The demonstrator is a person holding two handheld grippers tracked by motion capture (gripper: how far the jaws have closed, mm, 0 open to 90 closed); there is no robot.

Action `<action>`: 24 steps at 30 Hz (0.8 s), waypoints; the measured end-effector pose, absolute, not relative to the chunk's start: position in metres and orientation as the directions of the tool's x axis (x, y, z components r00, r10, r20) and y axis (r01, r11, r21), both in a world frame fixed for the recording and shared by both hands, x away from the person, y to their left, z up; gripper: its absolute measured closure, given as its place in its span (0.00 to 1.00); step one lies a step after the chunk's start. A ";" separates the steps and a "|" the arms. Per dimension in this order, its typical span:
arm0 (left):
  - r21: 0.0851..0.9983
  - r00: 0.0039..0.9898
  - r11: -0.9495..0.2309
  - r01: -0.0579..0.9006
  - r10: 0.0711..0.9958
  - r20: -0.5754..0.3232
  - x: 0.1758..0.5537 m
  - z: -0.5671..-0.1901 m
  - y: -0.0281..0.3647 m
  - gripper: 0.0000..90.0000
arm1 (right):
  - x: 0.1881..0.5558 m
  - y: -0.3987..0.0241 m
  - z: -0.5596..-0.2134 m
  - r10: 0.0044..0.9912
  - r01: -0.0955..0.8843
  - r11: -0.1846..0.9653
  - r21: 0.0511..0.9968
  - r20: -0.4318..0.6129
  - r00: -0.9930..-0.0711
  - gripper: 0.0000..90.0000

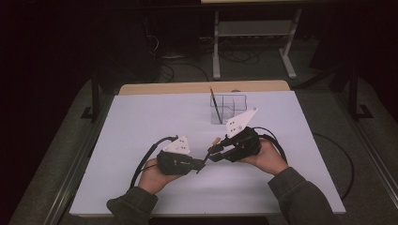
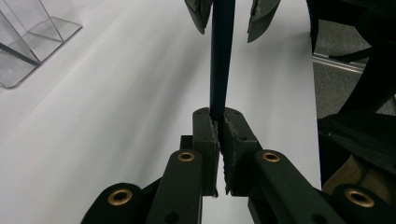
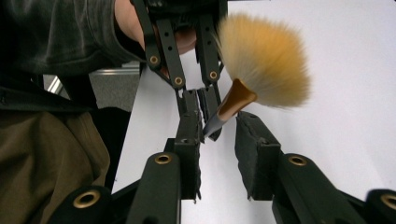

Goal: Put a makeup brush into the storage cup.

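High view: both hands sit near the counter's (image 1: 141, 122) front edge. The left gripper (image 1: 202, 165) and right gripper (image 1: 212, 151) meet tip to tip over the middle, with the brush (image 1: 215, 141) between them. A clear organizer (image 1: 230, 108) stands toward the back edge with one pencil (image 1: 215, 104) upright in it.

Left gripper view: fingers (image 2: 207, 135) clamped hard on the brush's dark handle (image 2: 219, 60), which runs straight away toward the other gripper's tips at the top.

Right gripper view: fingers (image 3: 257, 149) apart, straddling the ferrule (image 3: 231, 105) below the fan of bristles (image 3: 264, 58), not pressing on it.

Risk: the handover is half done, with only one side holding. If the left lets go before the right clamps, the brush drops onto the counter. If the right closes this high up, it may pinch the bristles or skid on the tapered ferrule.
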State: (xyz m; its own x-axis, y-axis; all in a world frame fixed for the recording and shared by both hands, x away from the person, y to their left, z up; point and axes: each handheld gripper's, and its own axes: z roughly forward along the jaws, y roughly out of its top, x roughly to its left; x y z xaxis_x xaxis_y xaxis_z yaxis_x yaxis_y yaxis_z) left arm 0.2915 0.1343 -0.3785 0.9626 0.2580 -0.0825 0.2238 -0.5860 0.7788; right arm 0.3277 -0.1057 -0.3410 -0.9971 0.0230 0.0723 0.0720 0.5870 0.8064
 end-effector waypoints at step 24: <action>0.756 0.967 -0.622 0.204 0.249 -0.057 0.292 -0.386 0.126 0.83 | 0.336 -0.104 -0.343 0.013 0.120 0.607 0.786 0.141 -0.990 0.92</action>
